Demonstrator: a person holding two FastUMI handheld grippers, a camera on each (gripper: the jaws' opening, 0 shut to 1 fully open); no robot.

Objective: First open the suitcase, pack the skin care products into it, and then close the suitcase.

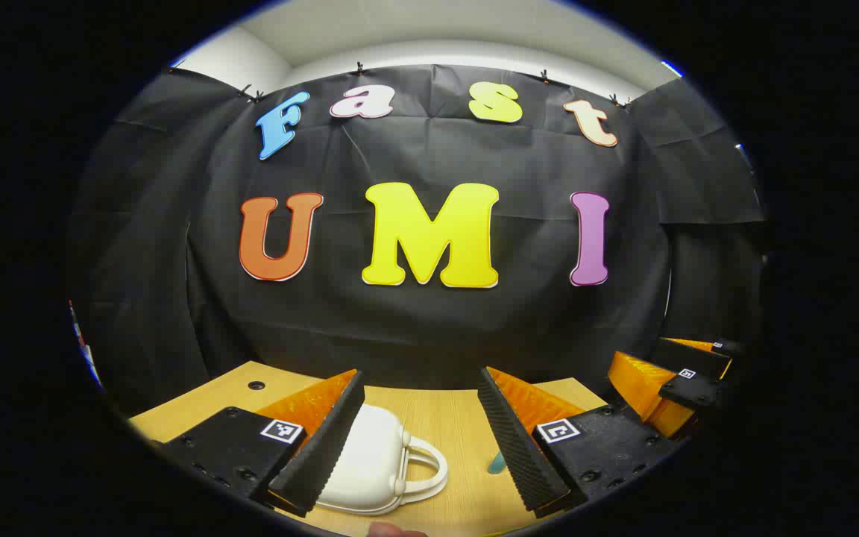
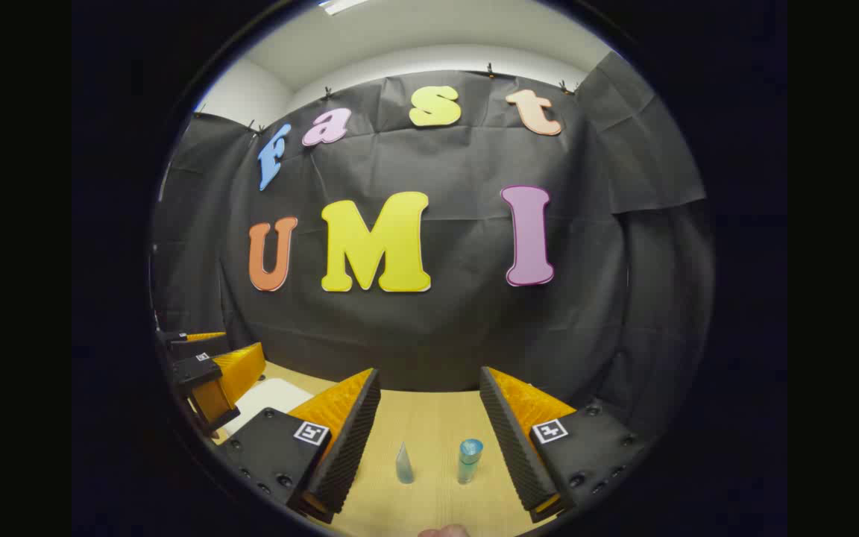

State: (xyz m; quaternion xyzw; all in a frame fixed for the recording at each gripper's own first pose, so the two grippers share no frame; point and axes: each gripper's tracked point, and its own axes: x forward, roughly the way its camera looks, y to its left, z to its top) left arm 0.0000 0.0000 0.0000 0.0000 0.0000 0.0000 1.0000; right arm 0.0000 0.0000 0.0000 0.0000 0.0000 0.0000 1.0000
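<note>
- Between the left gripper (image 1: 420, 440) fingers, spread and holding nothing, the white suitcase (image 1: 370, 466) lay flat and closed on the table (image 1: 459, 425), handle (image 1: 426, 462) pointing right, probably lined up for opening.
- Right gripper (image 2: 429, 440), also released, framed two upright bottles: a cone-topped one (image 2: 404, 464) and a blue-capped tube (image 2: 468, 460).
- Farther off hung the black cloth wall (image 2: 429, 328).

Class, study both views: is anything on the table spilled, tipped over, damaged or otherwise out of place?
Nothing stands out. The white suitcase lies closed on the wooden table, and the cone-shaped item and blue-capped bottle stand upright, apart, with no spill visible.
</note>
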